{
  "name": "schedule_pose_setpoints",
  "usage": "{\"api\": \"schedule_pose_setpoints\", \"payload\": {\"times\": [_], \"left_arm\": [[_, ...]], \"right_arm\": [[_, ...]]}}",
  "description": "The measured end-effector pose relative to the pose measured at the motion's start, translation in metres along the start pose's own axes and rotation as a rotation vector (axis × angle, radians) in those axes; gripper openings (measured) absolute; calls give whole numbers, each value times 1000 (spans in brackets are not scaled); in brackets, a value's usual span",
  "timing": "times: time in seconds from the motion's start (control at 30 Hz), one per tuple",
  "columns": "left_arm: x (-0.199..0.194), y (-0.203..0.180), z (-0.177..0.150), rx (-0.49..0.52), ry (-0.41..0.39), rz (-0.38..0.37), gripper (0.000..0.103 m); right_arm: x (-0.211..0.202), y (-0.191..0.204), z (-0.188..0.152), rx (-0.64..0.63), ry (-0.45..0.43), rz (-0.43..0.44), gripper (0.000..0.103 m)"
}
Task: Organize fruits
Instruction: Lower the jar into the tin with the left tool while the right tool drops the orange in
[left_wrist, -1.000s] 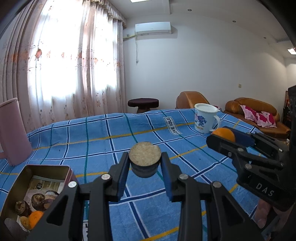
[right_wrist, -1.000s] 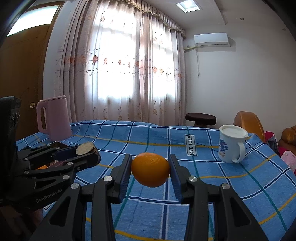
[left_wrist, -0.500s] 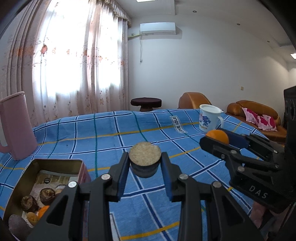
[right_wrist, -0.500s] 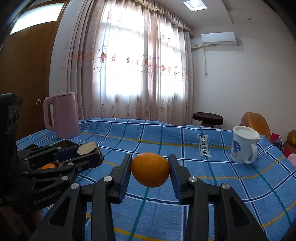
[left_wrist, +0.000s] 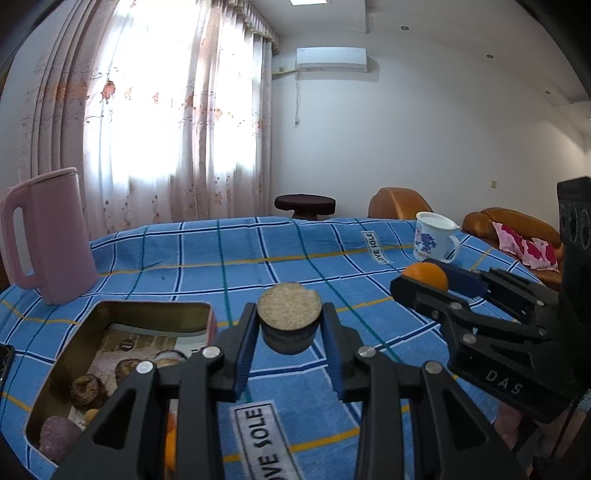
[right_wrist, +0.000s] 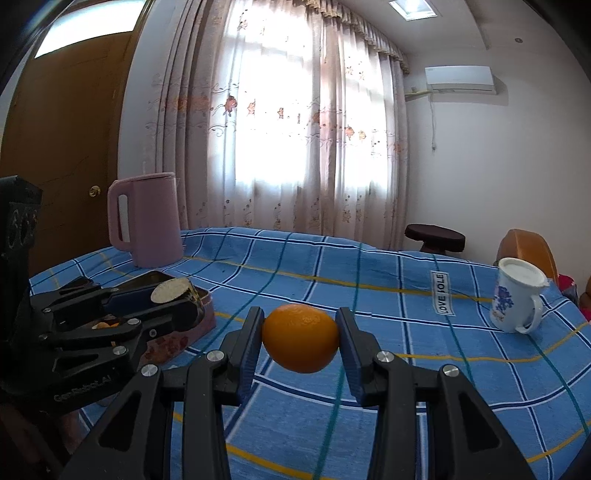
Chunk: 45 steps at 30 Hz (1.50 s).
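Over the last second both views have slid sideways across the blue checked cloth (left_wrist: 184, 258) covering the worktop, and the open gold-coloured metal tin (left_wrist: 110, 314) has come well into the left wrist view: its whole far rim and much of its inside now show at near left, where a second ago only a corner did. The pink plastic kettle (left_wrist: 48, 240) has likewise come in from the left edge, while the white mug with a blue flower print (left_wrist: 432, 240) has drifted towards far right.

The left hand-held gripper (left_wrist: 289, 325) is clamped on a short dark brown round fruit with a flat, pale, grainy cut face (left_wrist: 289, 306) turned upward (what kind of fruit I cannot tell). It hangs in the air just right of the tin's far corner. The right hand-held gripper (right_wrist: 301, 343) is clamped on a smooth orange citrus fruit (right_wrist: 301, 341), held above the cloth and right of the tin (right_wrist: 203, 317).

The tin already holds several dark round fruits (left_wrist: 85, 387), a purplish one and something orange, so I judge it to be the collecting place. Both loads have closed in on it; the left one looks nearer and likely goes in first, though it is not yet over the opening.
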<state>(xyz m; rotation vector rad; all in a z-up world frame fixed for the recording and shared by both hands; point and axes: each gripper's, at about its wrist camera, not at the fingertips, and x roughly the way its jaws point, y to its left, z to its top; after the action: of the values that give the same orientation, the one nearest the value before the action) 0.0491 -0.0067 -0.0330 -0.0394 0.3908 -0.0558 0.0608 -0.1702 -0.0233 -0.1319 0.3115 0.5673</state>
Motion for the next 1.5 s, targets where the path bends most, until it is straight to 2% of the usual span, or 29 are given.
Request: {"api": "schedule_pose_setpoints", "payload": {"times": [0.53,1.1,1.5], "left_arm": [[-25,48,-8,-58,16,43,36],[-35,107,-8,-110,55,158,36],[-23,137,-15,-156,120,192,36]], "right_arm": [[26,53,13,-53,26,105,42],[55,106,36,-75,60,242,42],[94,133,27,-72,181,293,42]]}}
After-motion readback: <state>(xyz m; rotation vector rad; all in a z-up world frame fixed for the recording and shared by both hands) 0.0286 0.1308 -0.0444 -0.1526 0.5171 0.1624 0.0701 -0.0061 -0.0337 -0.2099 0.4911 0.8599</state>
